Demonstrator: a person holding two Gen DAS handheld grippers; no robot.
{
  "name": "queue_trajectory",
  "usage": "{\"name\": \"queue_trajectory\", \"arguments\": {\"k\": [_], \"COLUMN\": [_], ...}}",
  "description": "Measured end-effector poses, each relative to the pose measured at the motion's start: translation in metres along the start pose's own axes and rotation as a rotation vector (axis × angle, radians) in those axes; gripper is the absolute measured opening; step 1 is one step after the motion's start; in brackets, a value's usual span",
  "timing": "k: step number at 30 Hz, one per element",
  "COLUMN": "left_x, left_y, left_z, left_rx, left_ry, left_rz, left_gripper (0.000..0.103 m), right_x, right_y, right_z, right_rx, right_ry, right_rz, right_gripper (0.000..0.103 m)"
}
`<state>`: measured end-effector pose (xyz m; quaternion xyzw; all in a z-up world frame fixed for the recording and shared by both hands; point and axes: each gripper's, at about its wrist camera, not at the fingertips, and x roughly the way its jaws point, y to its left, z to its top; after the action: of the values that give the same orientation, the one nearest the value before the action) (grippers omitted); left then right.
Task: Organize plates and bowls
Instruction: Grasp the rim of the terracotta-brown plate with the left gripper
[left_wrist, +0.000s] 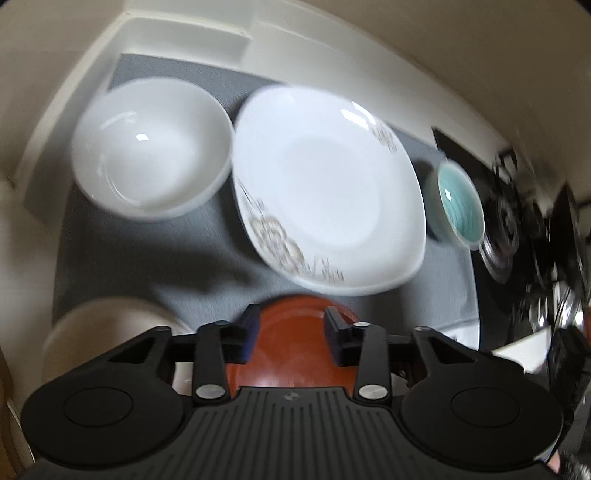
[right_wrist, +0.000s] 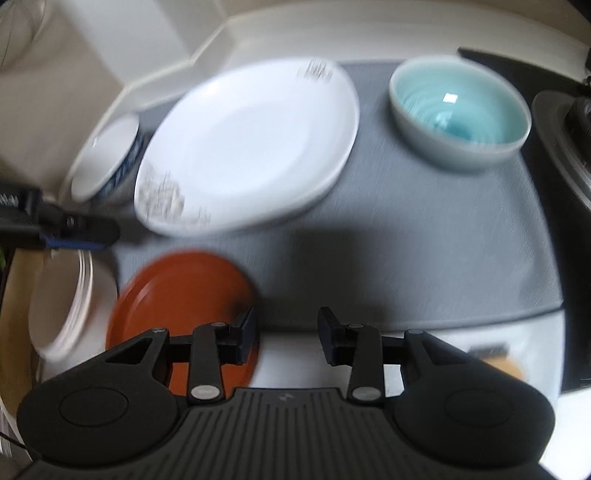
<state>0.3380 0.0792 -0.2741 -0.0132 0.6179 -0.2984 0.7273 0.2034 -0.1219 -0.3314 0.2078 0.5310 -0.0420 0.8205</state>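
A large white plate with floral print (left_wrist: 328, 188) (right_wrist: 251, 147) lies on a grey mat (left_wrist: 147, 266) (right_wrist: 424, 236). A white bowl (left_wrist: 151, 151) (right_wrist: 107, 162) sits left of it, a teal bowl (left_wrist: 460, 206) (right_wrist: 458, 110) right of it. A red-brown plate (left_wrist: 291, 350) (right_wrist: 181, 306) lies at the mat's near edge. My left gripper (left_wrist: 290, 328) is open just above the red plate, and it also shows at the left of the right wrist view (right_wrist: 85, 230). My right gripper (right_wrist: 288, 332) is open and empty, right of the red plate.
A beige bowl (left_wrist: 107, 332) (right_wrist: 70, 306) stands left of the red plate. A black stove with burners (left_wrist: 517, 221) (right_wrist: 565, 147) lies right of the mat. A white counter ledge and wall (left_wrist: 184, 37) run behind.
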Motion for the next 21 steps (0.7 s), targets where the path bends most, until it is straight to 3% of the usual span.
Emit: {"name": "queue_trajectory", "arguments": {"k": [1,2,3,4,8,13,15,19,21], "left_x": [0.002,0.005,0.007,0.009,0.019,0.031,0.039,0.051,0.054], "left_y": [-0.002,-0.004,-0.004,-0.005,-0.009,-0.024,-0.028,-0.032,-0.038], "left_z": [-0.004,-0.008,-0.012,-0.015,-0.022,-0.027,-0.027,-0.028,-0.03], "left_rx": [0.011,0.015,0.015,0.014,0.018,0.079,0.088,0.097,0.136], "left_ry": [0.009,0.018,0.028,0.038,0.075,0.118,0.151,0.172,0.163], "left_rz": [0.008,0.012,0.01,0.006,0.012,0.021,0.011,0.042,0.07], "left_gripper": [0.045,0.046,0.047,0.047,0.048,0.064,0.069,0.069,0.063], "right_x": [-0.001,-0.002,-0.002,-0.004,-0.016,-0.033,-0.036,-0.032,-0.027], "right_y": [0.001,0.004,0.006,0.008,-0.001,-0.036,-0.039,-0.036,-0.032], "right_z": [-0.004,-0.006,-0.008,-0.008,-0.01,-0.011,-0.014,-0.022,-0.025], "right_rx": [-0.012,-0.029,-0.054,-0.086,-0.135,0.029,0.046,0.052,0.046], "right_ry": [-0.013,-0.013,-0.01,-0.008,-0.038,-0.056,-0.065,-0.064,-0.054], "right_rz": [-0.001,-0.004,-0.002,-0.013,-0.111,-0.057,-0.06,-0.038,-0.05], "right_gripper": [0.041,0.031,0.011,0.006,0.006,0.009,0.022,0.035,0.039]}}
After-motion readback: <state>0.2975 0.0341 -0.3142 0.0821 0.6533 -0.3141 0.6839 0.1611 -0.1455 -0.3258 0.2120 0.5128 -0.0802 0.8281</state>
